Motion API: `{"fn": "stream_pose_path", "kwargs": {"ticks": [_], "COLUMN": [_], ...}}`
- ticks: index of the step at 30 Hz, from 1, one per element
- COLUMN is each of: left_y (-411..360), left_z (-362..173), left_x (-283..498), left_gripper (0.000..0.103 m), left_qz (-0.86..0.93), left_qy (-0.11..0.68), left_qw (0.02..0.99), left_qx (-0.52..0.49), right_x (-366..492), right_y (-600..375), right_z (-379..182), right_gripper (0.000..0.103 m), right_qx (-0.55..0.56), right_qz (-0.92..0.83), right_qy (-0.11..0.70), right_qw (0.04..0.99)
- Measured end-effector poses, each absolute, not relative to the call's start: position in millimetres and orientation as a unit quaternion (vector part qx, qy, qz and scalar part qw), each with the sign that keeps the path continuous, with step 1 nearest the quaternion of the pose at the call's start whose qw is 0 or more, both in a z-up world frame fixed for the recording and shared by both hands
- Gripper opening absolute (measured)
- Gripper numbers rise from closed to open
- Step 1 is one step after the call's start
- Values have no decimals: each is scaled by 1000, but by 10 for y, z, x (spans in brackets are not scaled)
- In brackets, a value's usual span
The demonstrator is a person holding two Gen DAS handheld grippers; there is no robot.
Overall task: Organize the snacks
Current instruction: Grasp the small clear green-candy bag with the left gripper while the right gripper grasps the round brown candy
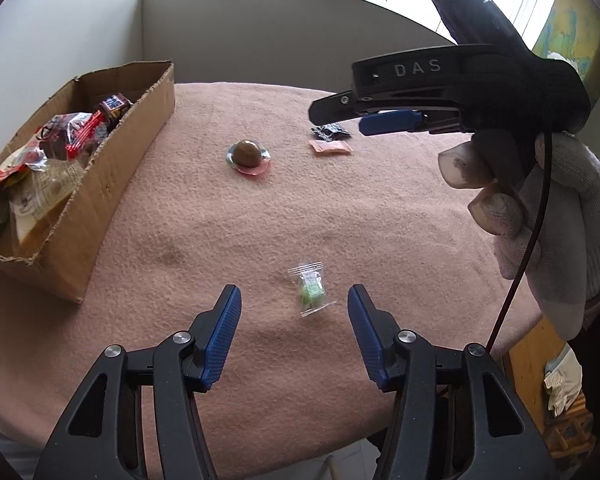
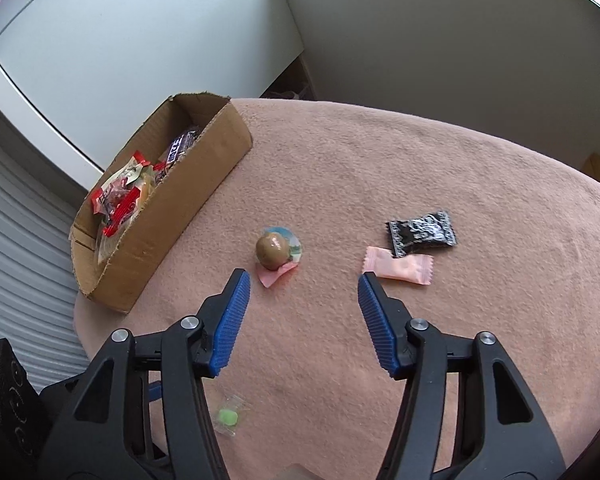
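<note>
Four loose snacks lie on the pink cloth-covered table [image 1: 380, 220], w/ a cardboard box [image 1: 112, 184] at the far left already holding several wrapped packets. Left gripper [image 1: 294, 300] has its jaws apart, nothing clamped; the clear packet w/ green candy [image 1: 311, 289] sits on the cloth between the blue pads [image 1: 224, 336], closer to the right one, not pressed by either. Right gripper [image 2: 304, 280] also stands w/ jaws apart & empty, low over the cloth. Just beyond its left tip is the brown ball candy [image 2: 274, 250] on a round wrapper; just beyond its right tip the pink packet [image 2: 398, 268], w/ the black packet [image 2: 422, 232] touching it on the far side. A gloved hand [image 1: 540, 208] grips the right tool's handle.
</note>
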State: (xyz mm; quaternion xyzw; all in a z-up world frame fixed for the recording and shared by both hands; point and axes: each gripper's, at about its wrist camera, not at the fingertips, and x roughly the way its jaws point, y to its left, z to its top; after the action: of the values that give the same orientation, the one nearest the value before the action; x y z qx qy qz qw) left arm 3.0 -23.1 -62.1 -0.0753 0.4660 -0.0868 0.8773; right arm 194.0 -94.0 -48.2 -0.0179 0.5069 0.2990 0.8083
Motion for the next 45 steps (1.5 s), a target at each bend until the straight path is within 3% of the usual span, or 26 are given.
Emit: {"fn": "stream_pose_path", "kwargs": {"ticks": [19, 25, 45], "left_y": [-431, -482, -333], "left_z": [-828, -841, -793], "left_x": [211, 258, 172], "left_gripper": [37, 23, 22], "left_qz": [-82, -70, -74], "left_qy": [483, 481, 478], "left_qw": [869, 872, 873], "left_qx": [-72, -60, -64], "right_x": [2199, 2095, 2048], "right_y": [-379, -247, -447], "right_z": [-882, -905, -779], "right_gripper": [45, 37, 36], "right_qx": [-70, -107, -96], "right_qz": [321, 310, 293], "right_qy": [532, 523, 519], "right_qw": [781, 787, 797]}}
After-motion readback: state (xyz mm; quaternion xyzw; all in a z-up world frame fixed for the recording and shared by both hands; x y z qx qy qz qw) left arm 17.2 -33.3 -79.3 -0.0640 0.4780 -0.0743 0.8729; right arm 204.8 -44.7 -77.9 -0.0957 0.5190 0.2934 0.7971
